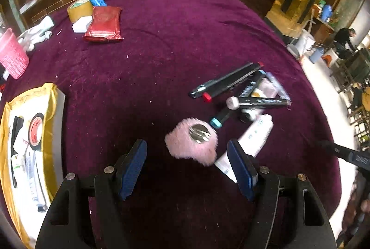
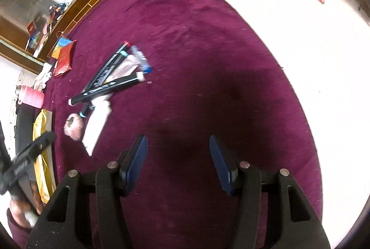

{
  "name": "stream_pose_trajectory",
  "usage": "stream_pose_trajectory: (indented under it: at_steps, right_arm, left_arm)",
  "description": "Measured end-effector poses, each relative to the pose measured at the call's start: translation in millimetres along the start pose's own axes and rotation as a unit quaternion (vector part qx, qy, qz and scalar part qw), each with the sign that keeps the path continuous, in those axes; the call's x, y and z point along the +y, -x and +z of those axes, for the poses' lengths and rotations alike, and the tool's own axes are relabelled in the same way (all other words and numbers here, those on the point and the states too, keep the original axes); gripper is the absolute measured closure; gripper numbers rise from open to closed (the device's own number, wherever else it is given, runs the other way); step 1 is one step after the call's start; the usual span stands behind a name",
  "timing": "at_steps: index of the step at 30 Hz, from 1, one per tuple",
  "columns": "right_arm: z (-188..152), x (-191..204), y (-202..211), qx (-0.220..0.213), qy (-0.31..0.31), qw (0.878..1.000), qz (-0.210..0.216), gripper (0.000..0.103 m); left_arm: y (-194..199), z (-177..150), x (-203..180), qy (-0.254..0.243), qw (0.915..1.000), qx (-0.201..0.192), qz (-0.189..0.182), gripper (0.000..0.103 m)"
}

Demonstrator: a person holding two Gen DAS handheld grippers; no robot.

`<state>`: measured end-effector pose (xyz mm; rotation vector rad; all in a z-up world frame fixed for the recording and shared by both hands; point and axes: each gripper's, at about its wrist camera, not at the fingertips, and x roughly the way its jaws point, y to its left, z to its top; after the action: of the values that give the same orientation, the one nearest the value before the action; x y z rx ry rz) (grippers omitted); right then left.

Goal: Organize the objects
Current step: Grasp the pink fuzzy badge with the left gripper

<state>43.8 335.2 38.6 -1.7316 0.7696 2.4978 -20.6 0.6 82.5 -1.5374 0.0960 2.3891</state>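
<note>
Both tongs gape apart: left tongs (image 1: pixel 187 156) near the pink puff (image 1: pixel 192 141), right tongs (image 2: pixel 178 156) seemingly over bare cloth (image 2: pixel 208 52).

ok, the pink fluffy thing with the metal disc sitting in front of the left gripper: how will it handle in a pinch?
The pink fluffy item looks soft, so the pads will probably sink into the fur before meeting anything firm. It is likely light for its bulk. The shiny metal disc may be slippery, so gripping the furry sides seems safer. It touches the white tube, which might shift.
</note>
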Motion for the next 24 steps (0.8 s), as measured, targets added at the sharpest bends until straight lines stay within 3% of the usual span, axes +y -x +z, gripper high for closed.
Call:
stream_pose_trajectory:
  at_steps: [6, 16, 18, 19, 24]
  right_arm:
    - [1, -22, 0, 0.007, -0.004, 1.000, 0.008, 0.048]
    - [2, -7, -5, 0.019, 0.036, 0.999, 0.016, 0.048]
    - [1, -3, -5, 0.020, 0.048, 0.999, 0.013, 0.048]
    - [1, -1, -5, 0.020, 0.051, 0.998, 0.013, 0.048]
    - [2, 12, -12, 0.030, 0.065, 0.997, 0.018, 0.048]
  left_arm:
    - [-28, 2, -6, 0.001, 0.9996, 0.018, 0.020, 0.038]
    - [-45, -3, -35, -0.032, 0.9986, 0.004, 0.042, 0.038]
    - [-41, -4, -34, -0.029, 0.9986, 0.005, 0.045, 0.048]
    - [-38, -5, -33, -0.028, 0.9986, 0.004, 0.046, 0.064]
    - [-22, -10, -22, -0.003, 0.9997, -0.004, 0.022, 0.065]
